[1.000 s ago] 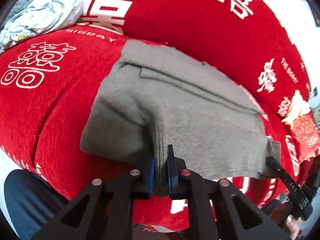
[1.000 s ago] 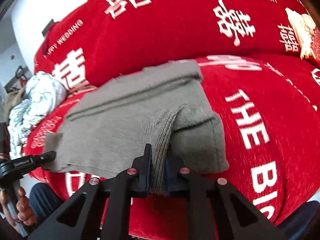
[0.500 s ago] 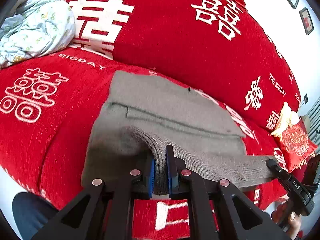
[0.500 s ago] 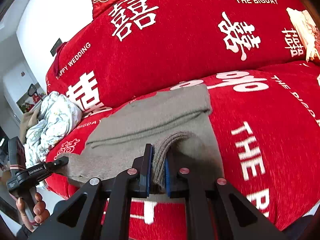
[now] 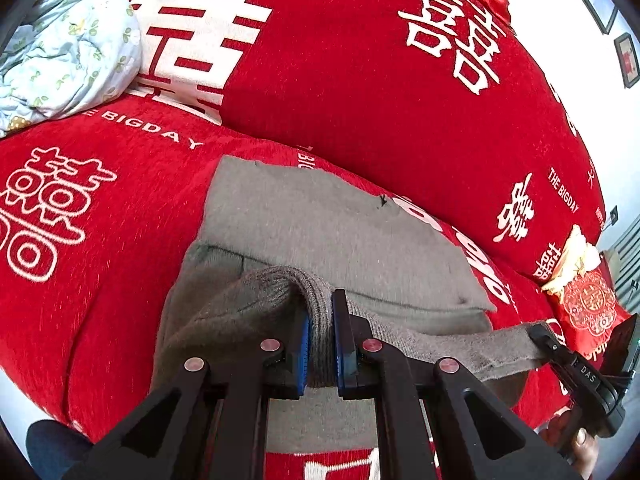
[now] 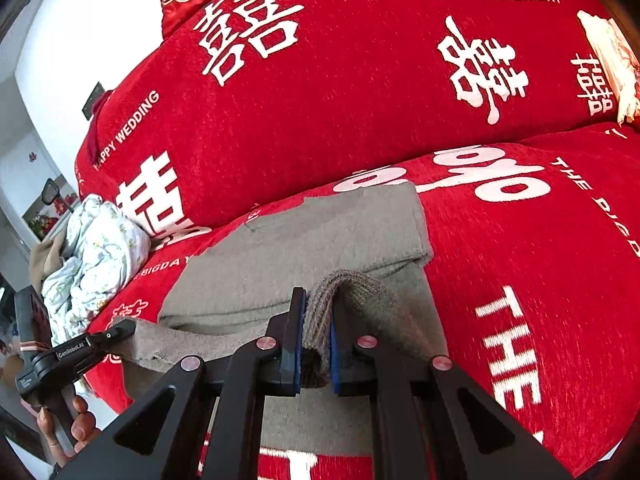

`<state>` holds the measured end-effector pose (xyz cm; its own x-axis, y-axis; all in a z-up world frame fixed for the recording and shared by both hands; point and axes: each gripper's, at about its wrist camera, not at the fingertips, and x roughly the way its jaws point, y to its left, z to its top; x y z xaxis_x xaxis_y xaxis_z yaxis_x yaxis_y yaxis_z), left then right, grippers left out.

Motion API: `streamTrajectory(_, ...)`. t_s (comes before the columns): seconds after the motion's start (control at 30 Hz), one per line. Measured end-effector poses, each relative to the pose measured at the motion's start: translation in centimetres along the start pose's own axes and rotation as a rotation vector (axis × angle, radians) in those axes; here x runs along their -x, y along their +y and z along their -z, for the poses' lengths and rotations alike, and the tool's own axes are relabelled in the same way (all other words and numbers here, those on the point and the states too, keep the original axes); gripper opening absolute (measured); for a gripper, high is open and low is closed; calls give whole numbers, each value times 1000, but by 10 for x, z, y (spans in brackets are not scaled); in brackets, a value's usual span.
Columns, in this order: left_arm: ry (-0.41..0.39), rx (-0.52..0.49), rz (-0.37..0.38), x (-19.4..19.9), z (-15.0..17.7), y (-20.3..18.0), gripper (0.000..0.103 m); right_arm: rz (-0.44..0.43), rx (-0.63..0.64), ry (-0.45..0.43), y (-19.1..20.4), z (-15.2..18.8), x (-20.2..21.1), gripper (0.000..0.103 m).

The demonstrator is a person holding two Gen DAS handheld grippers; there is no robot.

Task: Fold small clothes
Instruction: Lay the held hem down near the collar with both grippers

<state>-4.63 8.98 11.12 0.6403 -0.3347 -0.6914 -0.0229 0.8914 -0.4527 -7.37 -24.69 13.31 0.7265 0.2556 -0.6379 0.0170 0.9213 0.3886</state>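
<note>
Grey knit garment [image 5: 332, 236], ribbed hem clamped by left gripper [image 5: 320, 344] and right gripper [image 6: 316, 344], drapes the red chenille sofa's [image 5: 360, 92] front edge

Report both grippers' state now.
Left gripper: shut on the grey garment's ribbed edge.
Right gripper: shut on the same garment.

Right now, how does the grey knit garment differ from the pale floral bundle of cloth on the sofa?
The grey knit garment is plain grey and partly folded flat; the floral bundle is pale blue with a small print and crumpled in a heap. The garment's ribbed edge is pinched by the left gripper and the right gripper; nothing holds the bundle. The garment lies mid-seat, the bundle against the backrest. Both rest on the red sofa cover.
</note>
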Motion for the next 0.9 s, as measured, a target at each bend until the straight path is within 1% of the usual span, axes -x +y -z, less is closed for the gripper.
streamTrajectory(0.33, -15, -13, -10, -6, -33, -11, 11, -8, -22, -6, 0, -28, -21, 10)
streamTrajectory(0.6, -25, -35, -32, -14, -58, -22, 11, -3, -32, 4, -2, -42, -39, 10)
streamTrajectory(0.8, -20, -29, -43, -20, -70, -24, 11, -7, -24, 8, 0, -50, -50, 10)
streamTrajectory(0.9, -21, -40, -50, -20, -72, -26, 11, -27, -40, 10, 0, -53, -53, 10)
